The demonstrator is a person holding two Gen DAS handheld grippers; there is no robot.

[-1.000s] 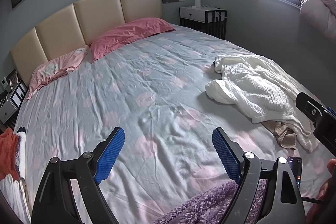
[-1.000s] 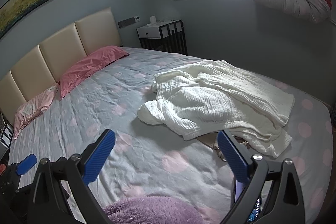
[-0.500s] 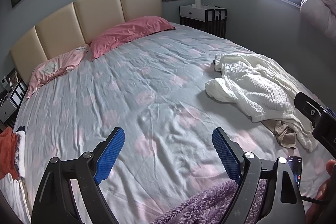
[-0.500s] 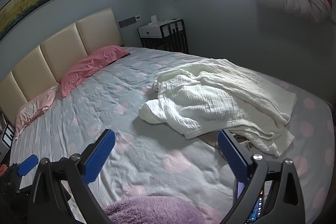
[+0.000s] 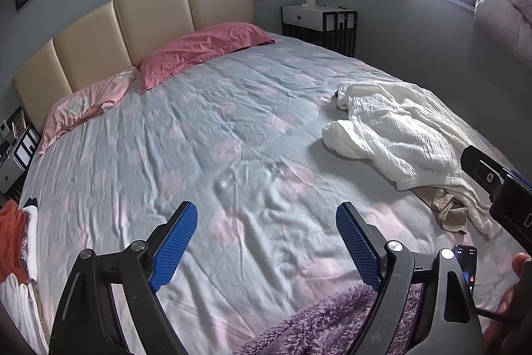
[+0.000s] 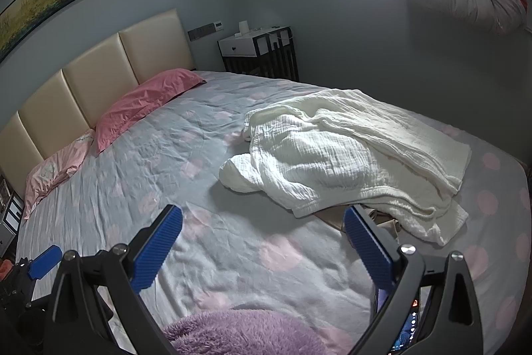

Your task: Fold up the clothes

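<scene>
Jaws of the left gripper [image 5: 266, 223] stand wide apart and hold nothing; under and ahead of them is only bare bed [image 5: 206, 135] sheet. From the left wrist view, the white garment [image 5: 402, 135] lies crumpled ahead and well to the right of the jaws, apart from them. A beige cloth [image 5: 447, 213] shows from under its near edge, right of the right-hand jaw. A purple fluffy cloth [image 5: 332, 325] lies just below the jaws, at the near edge of the bed.

From the right wrist view, the right gripper [image 6: 262, 227] also has its jaws spread and empty. Here the white garment [image 6: 349, 152] is ahead and slightly right; its near hem lies close above the right-hand jaw, but I cannot tell that they touch. The purple fluffy cloth [image 6: 242, 335] is below the jaws.

I judge the step is the reach toward the next piece, nothing grasped yet. The next move calls for bringing both grippers to the white garment, pinching an edge, and spreading it flat on the free sheet.
</scene>
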